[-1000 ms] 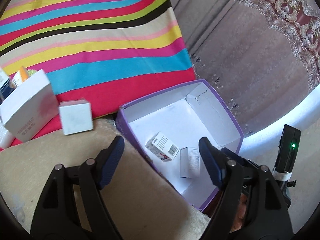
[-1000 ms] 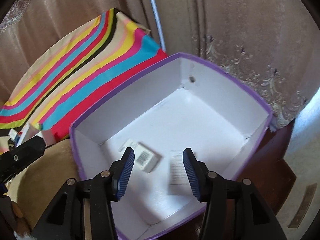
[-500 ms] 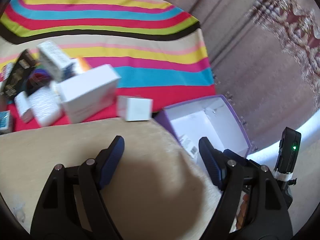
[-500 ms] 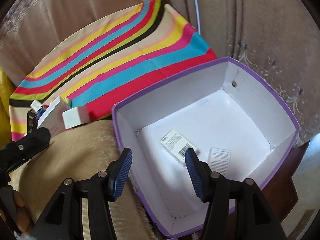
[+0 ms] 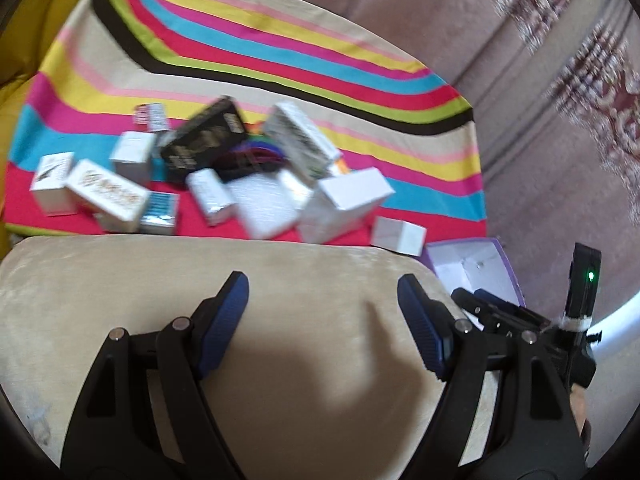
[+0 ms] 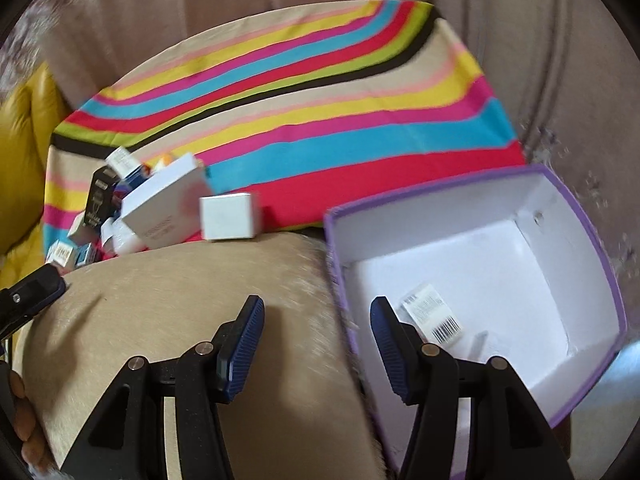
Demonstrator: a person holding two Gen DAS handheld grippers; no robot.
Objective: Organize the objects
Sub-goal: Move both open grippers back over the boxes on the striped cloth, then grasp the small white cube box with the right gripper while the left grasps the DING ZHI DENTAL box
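A purple box with a white inside (image 6: 560,208) stands at the right; it shows small in the left wrist view (image 5: 500,252). A small barcoded carton (image 6: 434,314) and a second flat carton (image 6: 482,340) lie in it. A pile of small boxes (image 5: 256,176) lies on the striped cloth (image 5: 280,56), with a white cube box (image 5: 398,234) nearest the purple box; it also shows in the right wrist view (image 6: 230,216). My left gripper (image 5: 322,292) is open and empty above the beige cushion. My right gripper (image 6: 316,316) is open and empty over the cushion beside the box's left wall.
A beige cushion (image 5: 200,272) fills the foreground of both views. A yellow cushion (image 6: 20,128) lies at the far left. Curtains (image 5: 560,80) hang behind. A black box (image 5: 204,140) lies in the pile.
Both grippers have swung left, away from the purple box. The pile of boxes has come into the left wrist view. Both stay open and empty.
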